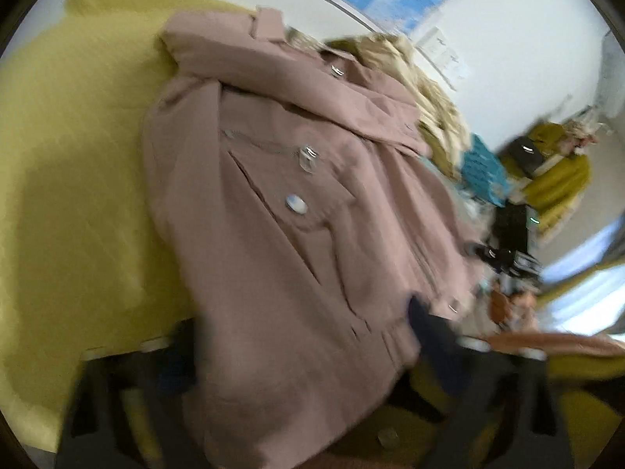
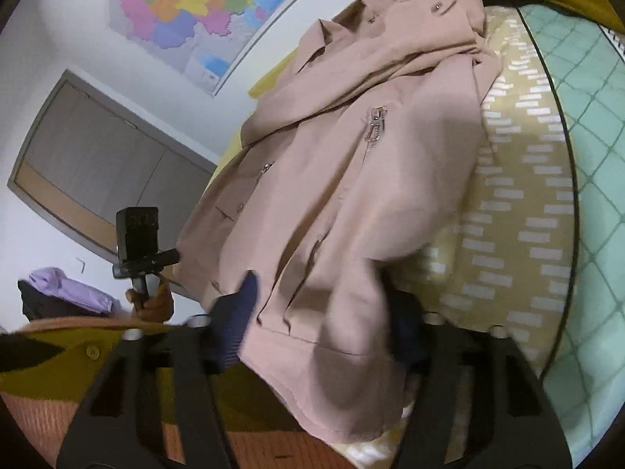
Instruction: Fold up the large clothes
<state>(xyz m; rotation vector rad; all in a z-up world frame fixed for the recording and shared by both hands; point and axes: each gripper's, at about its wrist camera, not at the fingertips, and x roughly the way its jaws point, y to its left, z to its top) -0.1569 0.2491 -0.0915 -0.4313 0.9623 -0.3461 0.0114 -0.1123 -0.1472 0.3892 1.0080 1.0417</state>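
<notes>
Gripping the pink jacket hem, right tool and left tool each pinch fabric; lift both evenly toward the collar at the frame's top.

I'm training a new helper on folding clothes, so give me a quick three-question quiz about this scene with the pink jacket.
1. True or false: the pink jacket hangs from a hanger.
2. What hangs above the bed? A: map. B: clock. C: mirror.
3. Which part of the jacket lies between the fingers of the right gripper?
Key: 1 false, it lies spread on the bed. 2 A. 3 its bottom hem.
</notes>
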